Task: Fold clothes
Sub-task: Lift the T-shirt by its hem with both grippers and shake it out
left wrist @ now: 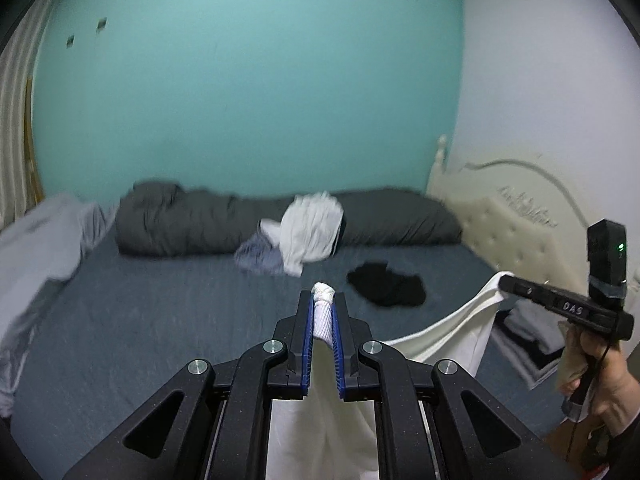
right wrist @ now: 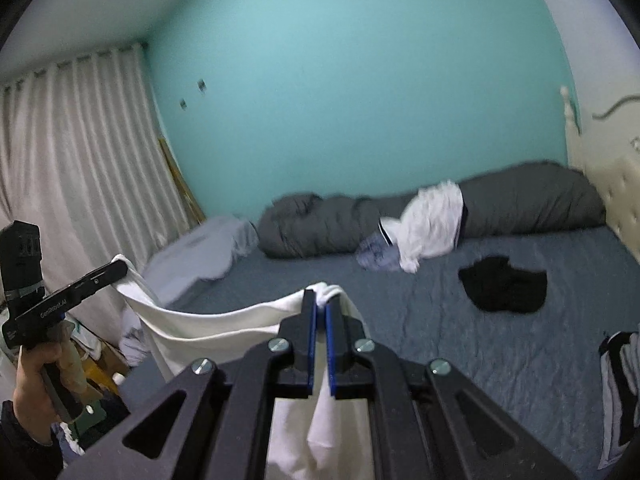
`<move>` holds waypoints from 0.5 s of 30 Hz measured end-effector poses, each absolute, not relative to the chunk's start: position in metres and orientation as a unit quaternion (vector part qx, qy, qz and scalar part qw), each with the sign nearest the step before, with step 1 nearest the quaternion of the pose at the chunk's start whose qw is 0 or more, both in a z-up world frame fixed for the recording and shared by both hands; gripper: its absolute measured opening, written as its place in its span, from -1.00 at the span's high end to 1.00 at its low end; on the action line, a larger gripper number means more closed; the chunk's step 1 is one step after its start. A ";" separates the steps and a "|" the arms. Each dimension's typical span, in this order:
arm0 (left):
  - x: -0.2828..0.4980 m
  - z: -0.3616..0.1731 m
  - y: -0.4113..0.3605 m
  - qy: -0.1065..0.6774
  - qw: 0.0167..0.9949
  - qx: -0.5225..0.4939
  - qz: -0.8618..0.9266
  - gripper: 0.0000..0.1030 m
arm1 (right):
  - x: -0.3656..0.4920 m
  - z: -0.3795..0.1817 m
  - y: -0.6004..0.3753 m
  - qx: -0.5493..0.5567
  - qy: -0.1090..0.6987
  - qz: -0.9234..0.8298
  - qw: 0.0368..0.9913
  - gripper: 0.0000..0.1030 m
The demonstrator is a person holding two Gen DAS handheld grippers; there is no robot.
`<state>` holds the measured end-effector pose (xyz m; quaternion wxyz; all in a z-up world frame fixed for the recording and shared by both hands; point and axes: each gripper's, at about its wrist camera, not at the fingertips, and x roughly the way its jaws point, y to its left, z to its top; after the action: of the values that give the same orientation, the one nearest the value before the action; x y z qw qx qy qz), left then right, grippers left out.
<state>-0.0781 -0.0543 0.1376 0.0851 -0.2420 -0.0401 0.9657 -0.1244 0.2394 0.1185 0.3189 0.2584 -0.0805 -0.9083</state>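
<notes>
A white garment (left wrist: 448, 336) (right wrist: 224, 320) hangs stretched between both grippers above the near edge of the bed. My left gripper (left wrist: 323, 300) is shut on a bunched corner of it, which pokes out past the blue pads. My right gripper (right wrist: 322, 300) is shut on the other corner; in the left wrist view the right gripper (left wrist: 505, 282) shows from the side, held by a hand (left wrist: 600, 376). In the right wrist view the left gripper (right wrist: 120, 270) pinches the cloth at the far left. The cloth sags between them and drapes below both jaws.
The bed's blue-grey sheet (left wrist: 160, 312) spreads ahead. A black garment (left wrist: 386, 284) (right wrist: 504, 284) lies on it, with a white and striped heap (left wrist: 304, 236) against a rolled grey duvet (left wrist: 192, 216). A cream headboard (left wrist: 508, 220) stands right, curtains (right wrist: 72, 168) left, more clothes (right wrist: 620, 384) at the near right.
</notes>
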 end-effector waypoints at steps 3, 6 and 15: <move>-0.117 0.097 -0.059 -0.047 0.081 -0.269 0.958 0.82 | -0.163 0.080 0.230 0.284 -0.076 -0.904 0.310 0.93; -0.157 0.059 -0.064 -0.054 0.078 -0.294 0.951 0.82 | -0.204 0.046 0.223 0.307 -0.078 -0.900 0.300 0.93; -0.275 -0.034 -0.076 -0.064 0.076 -0.342 0.934 0.82 | -0.312 -0.040 0.208 0.357 -0.077 -0.890 0.274 0.93</move>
<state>-0.2746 -0.0765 -0.0344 0.0757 -0.3422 -0.0642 0.9344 -0.3123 0.2076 -0.0396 0.2738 0.3566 -0.0769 -0.8899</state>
